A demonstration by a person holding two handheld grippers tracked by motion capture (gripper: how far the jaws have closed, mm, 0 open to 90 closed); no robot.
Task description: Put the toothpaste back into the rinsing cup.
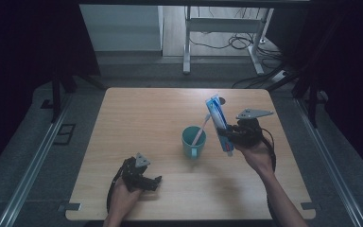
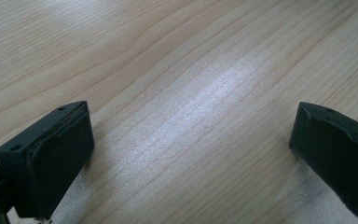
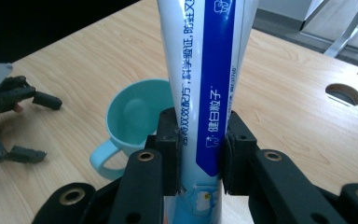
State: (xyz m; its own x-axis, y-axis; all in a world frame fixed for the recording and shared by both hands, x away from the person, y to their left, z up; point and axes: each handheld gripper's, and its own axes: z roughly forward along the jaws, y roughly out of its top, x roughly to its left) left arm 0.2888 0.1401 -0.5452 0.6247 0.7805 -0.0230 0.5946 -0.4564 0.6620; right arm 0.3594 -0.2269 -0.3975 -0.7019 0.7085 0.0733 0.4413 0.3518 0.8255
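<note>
Left tongs point(image 1: 147, 181) resting low on the near left of the worktop point(image 1: 142, 109), spread wide and empty, bare wood between the two pads point(image 2: 58, 158). Well apart from the work, to the left of the teal cup point(image 1: 193, 140).

Cup upright near the middle, handle toward the near edge, a white toothbrush point(image 1: 200, 130) leaning inside it with its head up and to the right.

Just right of the cup, toothpaste tube point(image 1: 219, 120) clamped in the right tongs point(image 1: 227, 137), gripped near its lower end, pads point(image 3: 170, 149) pressed against both flat sides. Long axis steep, top tilted away and slightly left, bottom end level with the cup's rim and beside it, not over the opening. Right hand point(image 1: 257, 156) by far the nearer; probably a short shift leftward over the cup's mouth needed before lowering.
</note>
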